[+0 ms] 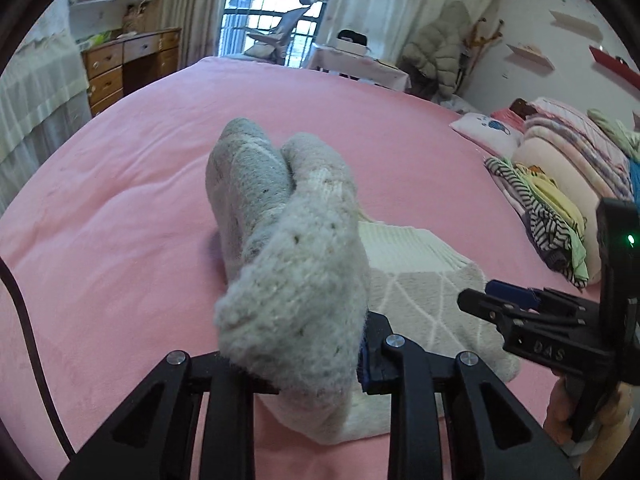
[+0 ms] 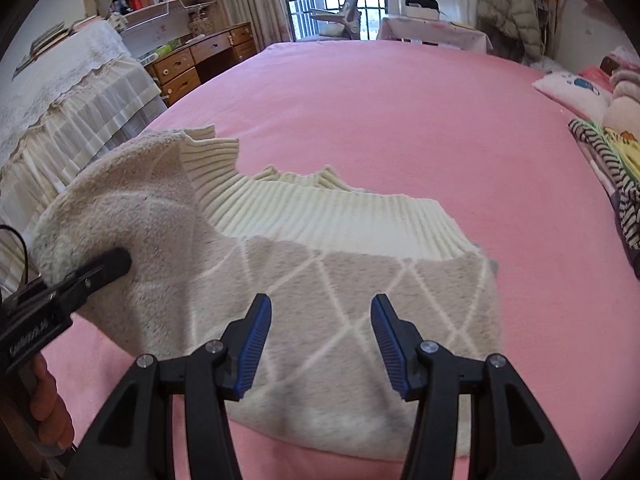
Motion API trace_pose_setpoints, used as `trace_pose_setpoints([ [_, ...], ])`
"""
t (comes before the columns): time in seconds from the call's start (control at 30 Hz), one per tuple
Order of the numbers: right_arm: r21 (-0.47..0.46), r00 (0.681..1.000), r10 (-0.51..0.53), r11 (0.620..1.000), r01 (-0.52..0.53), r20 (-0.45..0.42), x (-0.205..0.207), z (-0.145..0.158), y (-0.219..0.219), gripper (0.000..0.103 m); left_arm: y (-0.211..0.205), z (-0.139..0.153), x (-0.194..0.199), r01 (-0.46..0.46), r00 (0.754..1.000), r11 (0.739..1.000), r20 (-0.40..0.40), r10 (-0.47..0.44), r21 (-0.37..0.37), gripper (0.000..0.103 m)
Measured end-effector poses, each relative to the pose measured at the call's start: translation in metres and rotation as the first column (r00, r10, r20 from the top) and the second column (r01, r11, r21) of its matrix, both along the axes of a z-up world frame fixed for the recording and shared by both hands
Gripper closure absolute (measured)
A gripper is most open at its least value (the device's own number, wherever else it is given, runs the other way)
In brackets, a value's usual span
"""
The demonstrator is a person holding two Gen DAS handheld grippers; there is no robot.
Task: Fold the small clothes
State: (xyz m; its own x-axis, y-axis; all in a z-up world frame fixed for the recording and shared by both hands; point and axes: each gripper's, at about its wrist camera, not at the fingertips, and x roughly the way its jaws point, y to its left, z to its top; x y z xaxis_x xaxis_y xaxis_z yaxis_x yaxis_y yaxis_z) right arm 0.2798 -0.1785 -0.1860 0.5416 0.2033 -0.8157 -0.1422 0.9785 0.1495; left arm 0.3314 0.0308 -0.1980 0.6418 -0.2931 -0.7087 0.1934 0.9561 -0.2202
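A: The left gripper (image 1: pixel 304 360) is clamped on a bunched end of the grey-and-cream knitted garment (image 2: pixel 320 280), lifting that part clear of the pink bed (image 2: pixel 400 100); the rest of the garment lies flat just ahead of the right gripper (image 2: pixel 320 340), whose blue pads (image 2: pixel 256 344) stand apart with nothing between them.

B: So the risk sits on the left; the bite looks like a thick wad of fluffy knit, and I judge it could slip out if the pinch is shallow; then the fold drops short and crooked.

A: Also the flat part may drag; nothing pins it, so pulling the raised end across could slide the whole piece along the sheet rather than fold it.

B: The right claw could press it down, though it hangs above the diamond-patterned panel and I cannot tell whether it touches.

A: What does each view give?

B: The left wrist view shows the wad up close filling the jaws, but hides most of the garment behind it; the right wrist view shows the ribbed cream band (image 2: pixel 340 208), the flat panel's outline and the left finger from the side, pressed into the raised knit.
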Motion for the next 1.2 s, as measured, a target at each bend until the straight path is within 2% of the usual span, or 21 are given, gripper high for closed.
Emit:
trace_pose_setpoints([
  [0.2, 0.101, 0.999, -0.010, 0.995, 0.015, -0.051, 0.016, -0.003, -0.047, 0.051, -0.064, 0.004, -0.005, 0.085, 0.996, 0.996, 0.034, -0.086, 0.028, 0.080],
  [0.3, 0.196, 0.997, 0.016, 0.981, 0.000, -0.082, 0.023, -0.002, -0.062, 0.051, -0.099, -0.011, -0.010, 0.123, 0.992, 0.991, 0.017, -0.124, 0.052, 0.080],
  [0.4, 0.238, 0.994, 0.013, 0.971, 0.013, -0.106, 0.032, -0.002, -0.075, 0.050, -0.120, -0.027, -0.014, 0.145, 0.989, 0.988, -0.012, -0.145, 0.060, 0.080],
  [0.47, 0.284, 0.990, 0.008, 0.958, 0.033, -0.144, 0.038, -0.009, -0.084, 0.041, -0.132, -0.038, -0.020, 0.154, 0.988, 0.985, -0.021, -0.153, 0.083, 0.080],
  [0.63, 0.413, 0.975, -0.005, 0.905, 0.100, -0.223, 0.053, -0.028, -0.102, 0.040, -0.147, -0.047, -0.025, 0.151, 0.988, 0.978, -0.007, -0.151, 0.145, 0.080],
  [0.67, 0.425, 0.972, -0.003, 0.899, 0.105, -0.233, 0.057, -0.031, -0.103, 0.037, -0.148, -0.048, -0.026, 0.143, 0.990, 0.978, -0.007, -0.144, 0.149, 0.080],
  [0.73, 0.441, 0.967, 0.010, 0.891, 0.108, -0.256, 0.067, -0.037, -0.100, 0.033, -0.155, -0.048, -0.024, 0.128, 0.992, 0.980, -0.011, -0.128, 0.153, 0.080],
  [0.9, 0.469, 0.957, 0.054, 0.879, 0.091, -0.287, 0.090, -0.044, -0.082, 0.033, -0.159, -0.050, -0.023, 0.104, 0.994, 0.979, -0.031, -0.100, 0.173, 0.080],
  [1.1, 0.410, 0.926, 0.101, 0.910, 0.063, -0.365, 0.106, -0.051, -0.057, 0.033, -0.159, -0.045, -0.015, 0.052, 0.997, 0.985, -0.064, -0.042, 0.165, 0.080],
  [1.2, 0.404, 0.917, 0.126, 0.914, 0.042, -0.379, 0.104, -0.052, -0.055, 0.048, -0.159, -0.043, -0.011, 0.038, 0.996, 0.986, -0.086, -0.024, 0.165, 0.080],
])
